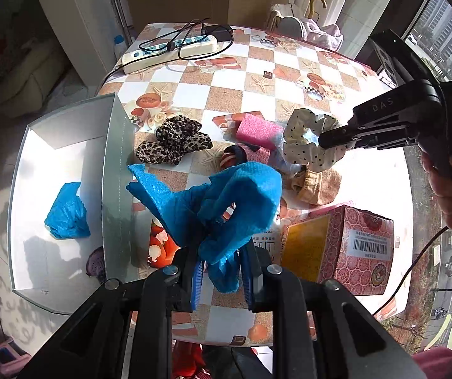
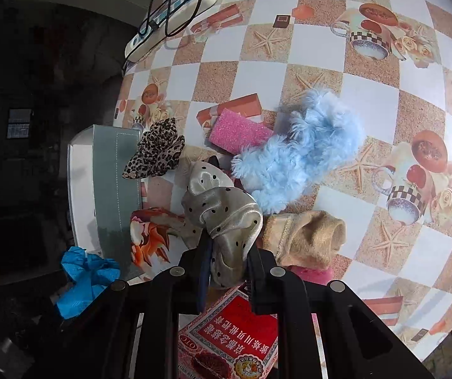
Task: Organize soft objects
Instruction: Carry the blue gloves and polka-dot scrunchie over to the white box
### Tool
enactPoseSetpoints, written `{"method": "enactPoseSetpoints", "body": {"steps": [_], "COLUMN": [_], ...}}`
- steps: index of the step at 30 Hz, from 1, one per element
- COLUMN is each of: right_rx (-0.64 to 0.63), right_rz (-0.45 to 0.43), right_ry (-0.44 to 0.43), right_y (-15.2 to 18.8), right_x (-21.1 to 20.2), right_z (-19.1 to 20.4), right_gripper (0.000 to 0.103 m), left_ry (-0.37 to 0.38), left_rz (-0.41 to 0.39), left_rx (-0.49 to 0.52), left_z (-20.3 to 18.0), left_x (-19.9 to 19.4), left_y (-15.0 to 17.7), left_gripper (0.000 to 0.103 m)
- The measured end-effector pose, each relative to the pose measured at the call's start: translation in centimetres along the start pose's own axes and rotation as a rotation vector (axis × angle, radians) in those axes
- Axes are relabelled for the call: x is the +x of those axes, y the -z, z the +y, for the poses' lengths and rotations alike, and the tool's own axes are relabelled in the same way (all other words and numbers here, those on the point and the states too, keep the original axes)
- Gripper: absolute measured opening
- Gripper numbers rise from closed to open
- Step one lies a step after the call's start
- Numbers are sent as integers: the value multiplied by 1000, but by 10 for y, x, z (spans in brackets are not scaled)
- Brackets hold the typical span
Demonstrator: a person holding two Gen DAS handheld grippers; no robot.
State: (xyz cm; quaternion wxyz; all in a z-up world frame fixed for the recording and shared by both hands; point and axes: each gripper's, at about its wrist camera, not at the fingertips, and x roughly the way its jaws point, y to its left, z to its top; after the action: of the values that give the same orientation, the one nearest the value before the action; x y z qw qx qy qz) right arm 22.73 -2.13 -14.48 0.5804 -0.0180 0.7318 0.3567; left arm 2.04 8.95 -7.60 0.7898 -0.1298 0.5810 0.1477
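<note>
My left gripper [image 1: 222, 271] is shut on a crumpled blue shoe cover [image 1: 226, 199], held above the table beside the grey storage box [image 1: 115, 164]. Another blue shoe cover [image 1: 66, 211] lies inside the box. My right gripper [image 2: 226, 271], also in the left wrist view [image 1: 330, 140], is shut on a cream polka-dot scrunchie [image 2: 222, 218] lifted over the pile. On the table lie a leopard scrunchie [image 2: 156, 151], a pink sponge [image 2: 238, 131], a fluffy light-blue piece [image 2: 305, 148] and a beige sock [image 2: 308, 237].
A pink-red printed carton [image 1: 346, 246] stands at the table's near edge. A white power strip with black cables [image 1: 175, 50] lies at the far left corner. The checkered tablecloth [image 2: 320, 47] covers the table. A window is on the right.
</note>
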Motion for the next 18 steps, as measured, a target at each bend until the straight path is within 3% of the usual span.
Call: {"method": "enactPoseSetpoints", "body": {"steps": [18], "right_rx": [81], "right_rz": [-225], "right_ry": [56], "right_y": [33], "right_x": [-84], "right_z": [-24], "right_gripper": [20], "left_ry": [-48], "left_rz": [20], "left_rx": [19], "left_z": [-22], "left_x": [5], "left_y": [-59], "left_gripper": [23]}}
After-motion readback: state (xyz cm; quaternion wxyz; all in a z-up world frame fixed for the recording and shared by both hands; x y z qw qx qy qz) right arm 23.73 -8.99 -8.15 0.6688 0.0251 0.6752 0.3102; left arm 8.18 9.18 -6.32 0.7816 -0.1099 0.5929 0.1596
